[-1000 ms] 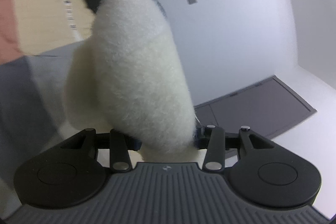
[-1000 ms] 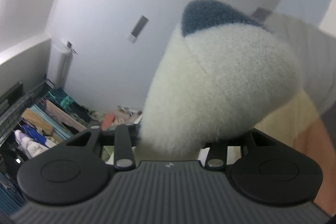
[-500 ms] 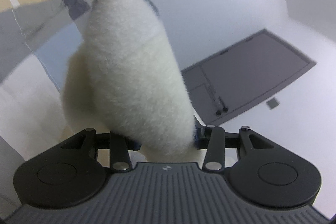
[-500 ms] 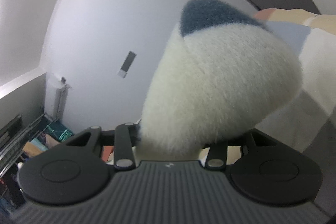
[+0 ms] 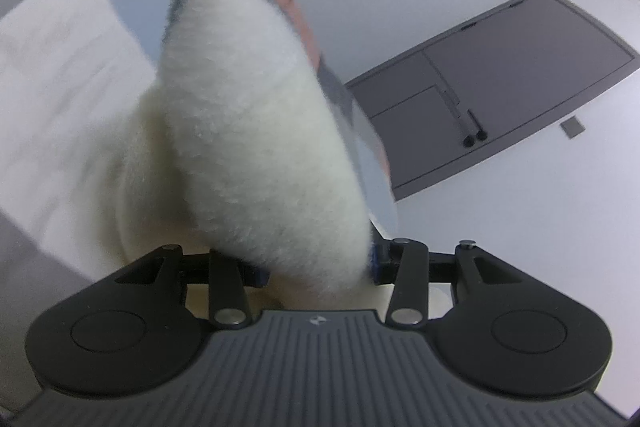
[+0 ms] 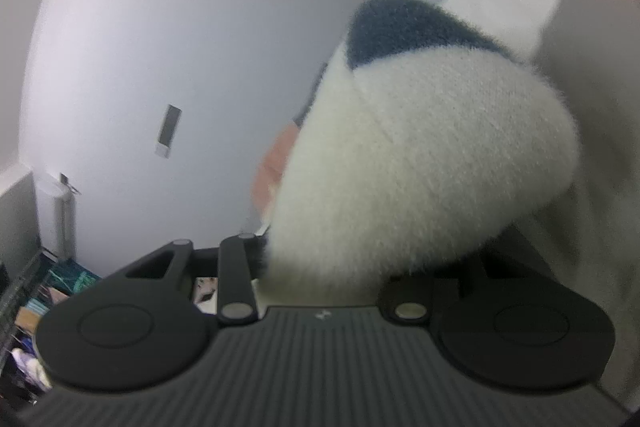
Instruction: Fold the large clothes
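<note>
The left gripper has its jaws closed on a bunched fold of cream fleece garment, rising toward 12 o'clock. The right gripper grips the same garment, its navy edge at 12 o'clock. White wall lies at 10 o'clock.

I count one fleece garment (cream, with a dark blue patch), one grey ceiling panel beyond it, two dark tubes on that panel, one small grey plate beside it.
</note>
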The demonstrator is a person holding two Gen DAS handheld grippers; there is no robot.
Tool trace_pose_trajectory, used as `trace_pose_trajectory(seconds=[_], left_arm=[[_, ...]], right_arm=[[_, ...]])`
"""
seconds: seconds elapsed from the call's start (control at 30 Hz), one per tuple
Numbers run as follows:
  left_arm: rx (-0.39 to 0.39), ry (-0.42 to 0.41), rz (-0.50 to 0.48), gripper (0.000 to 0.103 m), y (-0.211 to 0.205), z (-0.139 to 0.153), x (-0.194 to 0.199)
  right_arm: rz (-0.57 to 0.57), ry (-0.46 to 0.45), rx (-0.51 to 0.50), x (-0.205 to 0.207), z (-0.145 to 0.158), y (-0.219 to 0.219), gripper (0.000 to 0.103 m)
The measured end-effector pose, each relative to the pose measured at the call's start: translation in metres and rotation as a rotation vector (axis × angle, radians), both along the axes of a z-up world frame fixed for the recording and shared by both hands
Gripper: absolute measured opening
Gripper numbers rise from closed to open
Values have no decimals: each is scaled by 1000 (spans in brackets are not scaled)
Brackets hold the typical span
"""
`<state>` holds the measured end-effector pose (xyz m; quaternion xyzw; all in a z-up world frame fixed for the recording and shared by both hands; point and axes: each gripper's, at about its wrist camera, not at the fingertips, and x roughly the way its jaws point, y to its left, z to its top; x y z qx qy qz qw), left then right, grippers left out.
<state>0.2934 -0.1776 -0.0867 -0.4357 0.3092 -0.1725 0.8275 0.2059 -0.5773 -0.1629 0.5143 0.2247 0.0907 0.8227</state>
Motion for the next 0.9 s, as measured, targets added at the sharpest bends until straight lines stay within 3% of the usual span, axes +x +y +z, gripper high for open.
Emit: trace_pose_trajectory(seconds=[0.17, 0.33, 0.47, 0.57, 0.7, 0.9], left_arm=[[6, -2, -12, 49, 7, -22, 2], [33, 28, -30, 52, -3, -18, -7], [63, 67, -45, 71, -10, -7, 9], [118, 81, -48, 78, -11, 1, 0], [227, 58, -66, 78, -11, 24, -16], [393, -53, -92, 78, -8, 80, -54]], right_arm=[[4, 15, 26, -12, -31, 4, 49], [-20, 11, 17, -17, -37, 13, 52], [-40, 25, 17, -12, -27, 19, 56], [-67, 59, -1, -20, -20, 26, 60], [-92, 100, -89, -34, -1, 41, 61], [-92, 116, -202, -67, 34, 49, 60]])
